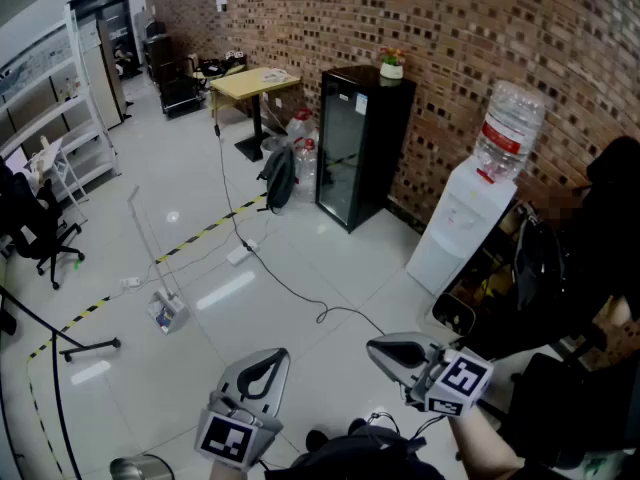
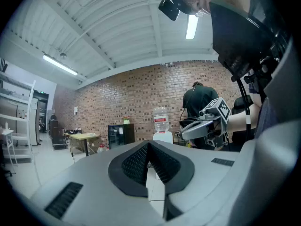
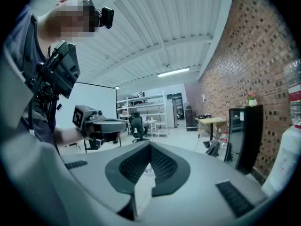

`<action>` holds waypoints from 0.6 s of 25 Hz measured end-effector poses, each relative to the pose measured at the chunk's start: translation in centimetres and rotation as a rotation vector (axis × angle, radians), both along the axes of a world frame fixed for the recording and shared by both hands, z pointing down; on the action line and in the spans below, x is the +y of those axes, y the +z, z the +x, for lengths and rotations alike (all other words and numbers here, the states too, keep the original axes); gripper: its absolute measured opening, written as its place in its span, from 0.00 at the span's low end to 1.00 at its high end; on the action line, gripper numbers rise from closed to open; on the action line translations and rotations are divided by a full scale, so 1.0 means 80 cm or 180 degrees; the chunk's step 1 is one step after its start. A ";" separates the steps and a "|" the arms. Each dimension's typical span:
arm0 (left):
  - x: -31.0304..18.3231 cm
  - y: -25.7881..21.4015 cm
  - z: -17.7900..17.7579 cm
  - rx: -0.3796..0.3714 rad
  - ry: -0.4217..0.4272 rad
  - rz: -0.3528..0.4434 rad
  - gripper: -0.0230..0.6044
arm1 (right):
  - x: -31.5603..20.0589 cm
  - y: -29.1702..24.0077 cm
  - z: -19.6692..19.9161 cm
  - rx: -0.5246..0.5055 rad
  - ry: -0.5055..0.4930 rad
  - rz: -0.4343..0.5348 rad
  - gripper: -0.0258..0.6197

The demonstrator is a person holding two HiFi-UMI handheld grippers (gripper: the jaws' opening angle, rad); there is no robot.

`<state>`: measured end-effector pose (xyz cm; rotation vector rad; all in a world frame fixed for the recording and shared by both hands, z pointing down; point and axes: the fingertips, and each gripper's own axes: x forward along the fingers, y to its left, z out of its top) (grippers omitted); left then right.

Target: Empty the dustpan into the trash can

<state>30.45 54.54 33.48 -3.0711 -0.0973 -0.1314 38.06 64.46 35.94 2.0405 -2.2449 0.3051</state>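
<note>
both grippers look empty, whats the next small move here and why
Probably step toward the dustpan, leading with the left gripper. The dustpan stands far out on the floor, toward the left of the head view, well beyond either gripper. The left gripper and the right gripper both have their fingers shut on nothing, so closing the distance likely comes before any grasp.
</note>
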 end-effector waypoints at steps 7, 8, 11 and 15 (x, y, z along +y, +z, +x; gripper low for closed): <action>-0.018 0.003 -0.006 -0.0064 0.0021 -0.0083 0.03 | -0.016 0.007 -0.007 -0.0021 -0.0049 -0.0108 0.06; -0.025 0.002 -0.006 -0.0068 -0.0032 -0.0071 0.03 | -0.021 0.007 -0.006 -0.0028 -0.0070 -0.0104 0.06; -0.047 -0.001 -0.006 -0.0069 -0.0171 -0.0081 0.03 | -0.041 0.011 0.000 -0.0066 -0.0170 -0.0084 0.06; -0.071 -0.002 0.012 -0.0094 -0.0329 -0.0064 0.03 | -0.070 0.017 0.029 -0.0149 -0.0279 -0.0033 0.06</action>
